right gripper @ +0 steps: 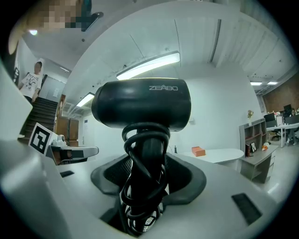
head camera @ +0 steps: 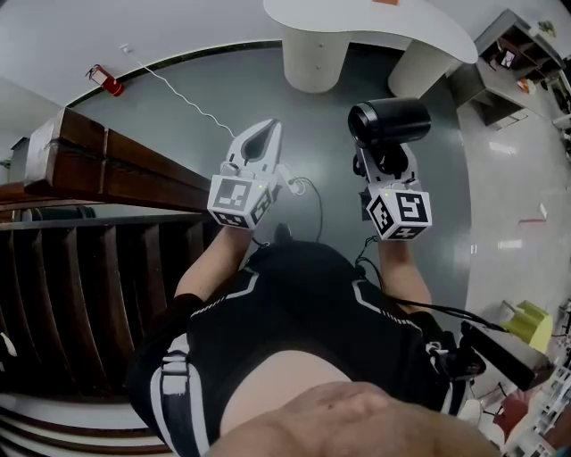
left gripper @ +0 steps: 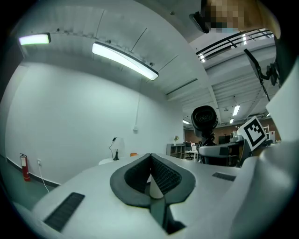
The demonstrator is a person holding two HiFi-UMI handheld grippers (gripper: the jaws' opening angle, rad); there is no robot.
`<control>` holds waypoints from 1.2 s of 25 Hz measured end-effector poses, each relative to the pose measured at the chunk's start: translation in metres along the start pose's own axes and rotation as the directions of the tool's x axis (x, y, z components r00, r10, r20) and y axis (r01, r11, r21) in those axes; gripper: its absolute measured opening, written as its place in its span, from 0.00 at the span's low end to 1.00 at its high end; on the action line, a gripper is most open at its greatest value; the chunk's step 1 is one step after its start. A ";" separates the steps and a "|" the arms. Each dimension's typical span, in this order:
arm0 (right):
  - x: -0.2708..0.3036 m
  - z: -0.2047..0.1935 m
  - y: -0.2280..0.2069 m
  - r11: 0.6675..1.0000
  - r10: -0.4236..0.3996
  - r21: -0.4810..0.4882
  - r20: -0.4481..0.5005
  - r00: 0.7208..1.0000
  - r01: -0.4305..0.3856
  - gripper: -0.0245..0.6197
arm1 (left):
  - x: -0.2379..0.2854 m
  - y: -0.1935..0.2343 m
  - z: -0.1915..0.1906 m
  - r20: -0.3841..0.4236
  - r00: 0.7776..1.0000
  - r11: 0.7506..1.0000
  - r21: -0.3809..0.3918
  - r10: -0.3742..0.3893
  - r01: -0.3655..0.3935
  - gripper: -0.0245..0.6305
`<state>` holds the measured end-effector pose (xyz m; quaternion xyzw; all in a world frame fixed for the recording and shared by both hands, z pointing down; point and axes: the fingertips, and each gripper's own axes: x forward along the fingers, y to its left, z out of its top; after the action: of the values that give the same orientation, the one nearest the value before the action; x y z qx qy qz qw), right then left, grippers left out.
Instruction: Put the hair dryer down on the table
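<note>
A black hair dryer (head camera: 388,120) stands upright in my right gripper (head camera: 385,161), which is shut on its handle. In the right gripper view the dryer's barrel (right gripper: 142,105) lies crosswise above the jaws and its cord is wound round the handle (right gripper: 144,186) between the pads. My left gripper (head camera: 260,138) is held level beside it, shut and holding nothing. The left gripper view shows its pads (left gripper: 161,175) closed together and the hair dryer (left gripper: 204,119) off to the right. A white round table (head camera: 357,18) stands ahead, some way beyond both grippers.
A wooden staircase (head camera: 116,170) runs along the left. A red fire extinguisher (head camera: 107,82) stands by the wall. An orange box (right gripper: 198,151) lies on the white table (right gripper: 224,155). Shelves (head camera: 517,45) fill the far right. A person (right gripper: 32,79) stands on the stairs.
</note>
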<state>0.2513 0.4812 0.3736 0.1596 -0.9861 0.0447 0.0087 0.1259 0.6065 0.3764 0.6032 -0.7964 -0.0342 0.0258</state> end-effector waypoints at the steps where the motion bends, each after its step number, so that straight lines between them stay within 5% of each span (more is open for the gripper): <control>1: 0.001 0.001 0.000 1.000 -0.008 0.005 0.007 1.000 0.008 0.41 | 0.000 0.002 0.001 0.003 1.000 1.000 0.002 -0.003 0.003 0.09; 16: 0.034 -0.005 0.035 0.998 -0.066 0.025 0.025 0.997 0.066 0.41 | -0.005 0.049 -0.004 0.043 0.996 0.997 -0.011 -0.074 0.074 0.09; 30: 0.081 -0.006 0.031 0.999 -0.048 0.012 0.020 0.999 0.048 0.41 | 0.016 0.085 -0.004 0.057 0.997 0.998 -0.015 -0.058 0.059 0.09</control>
<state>0.1643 0.4858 0.3790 0.1837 -0.9818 0.0487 -0.0012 0.0406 0.6139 0.3875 0.6249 -0.7785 -0.0585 0.0072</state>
